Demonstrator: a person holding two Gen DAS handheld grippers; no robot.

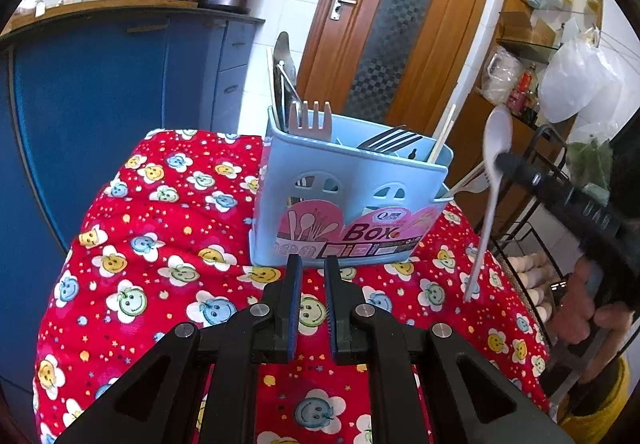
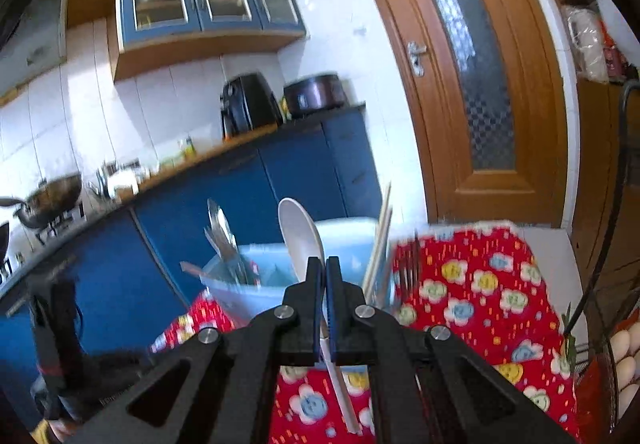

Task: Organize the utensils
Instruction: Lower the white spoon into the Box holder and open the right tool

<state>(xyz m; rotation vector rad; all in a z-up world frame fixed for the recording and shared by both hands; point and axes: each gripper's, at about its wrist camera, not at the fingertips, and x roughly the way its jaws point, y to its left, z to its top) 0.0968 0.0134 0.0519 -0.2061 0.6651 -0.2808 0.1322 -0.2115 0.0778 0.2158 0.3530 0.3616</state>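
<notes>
On the red cloth [image 1: 168, 244] stands a blue box [image 1: 344, 199] of forks. The right gripper [image 2: 323, 264] pinches a white spoon [image 2: 300, 240] beside it. The left gripper [image 1: 310, 264] holds nothing, its jaws a little apart.

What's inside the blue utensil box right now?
The blue utensil box holds a beige fork, a dark fork, chopsticks and metal utensils; its walls hide their lower ends.
</notes>
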